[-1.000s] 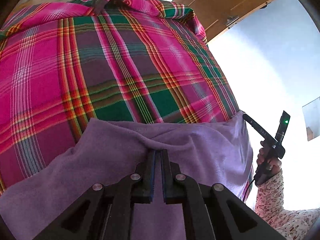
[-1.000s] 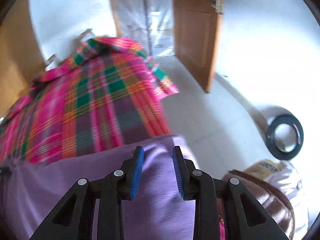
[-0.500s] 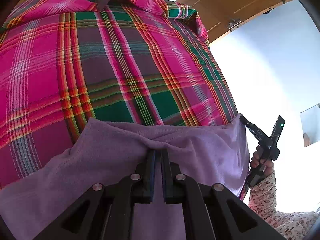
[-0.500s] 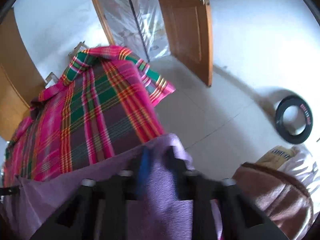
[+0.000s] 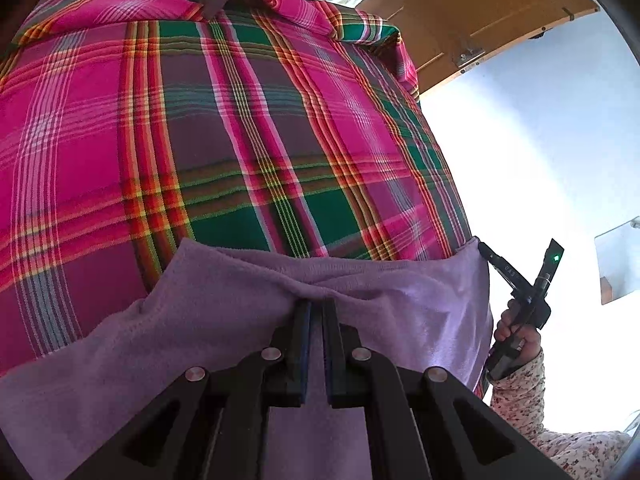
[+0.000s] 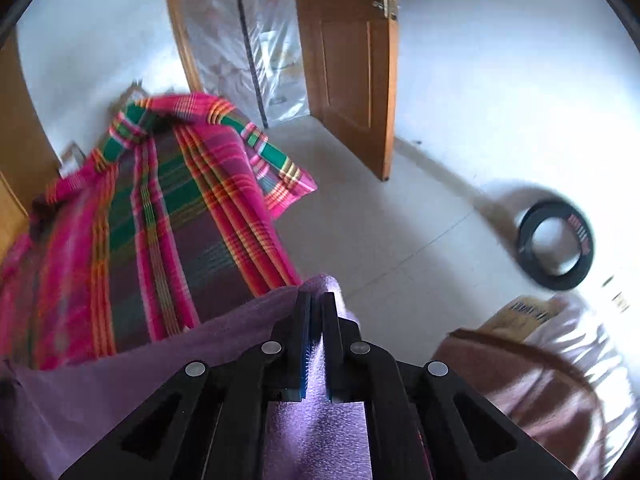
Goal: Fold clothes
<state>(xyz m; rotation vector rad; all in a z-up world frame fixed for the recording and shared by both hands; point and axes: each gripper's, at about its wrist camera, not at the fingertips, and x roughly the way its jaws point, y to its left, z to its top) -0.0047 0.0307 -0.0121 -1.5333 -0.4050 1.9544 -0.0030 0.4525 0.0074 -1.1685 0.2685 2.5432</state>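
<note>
A lilac fleece cloth (image 5: 224, 308) lies across the near end of a bed covered by a pink, green and purple plaid blanket (image 5: 208, 128). My left gripper (image 5: 316, 306) is shut on the cloth's far edge, which bunches at its fingertips. In the left wrist view the right gripper (image 5: 486, 250) touches the cloth's right corner, held by a hand in a floral sleeve (image 5: 520, 384). In the right wrist view my right gripper (image 6: 316, 300) is shut on that lilac cloth (image 6: 132, 364) corner at the bed's edge, over the plaid blanket (image 6: 160, 216).
A wooden door (image 6: 348, 60) stands open beyond the bed, with plastic sheeting (image 6: 256, 40) beside it. On the pale tiled floor lie a black ring (image 6: 556, 244) and a brown bundle with a white bag (image 6: 536, 376) at the right.
My right gripper went from open above the cloth to shut on its corner, and its view swung up and right. The left gripper stayed shut on the cloth.
</note>
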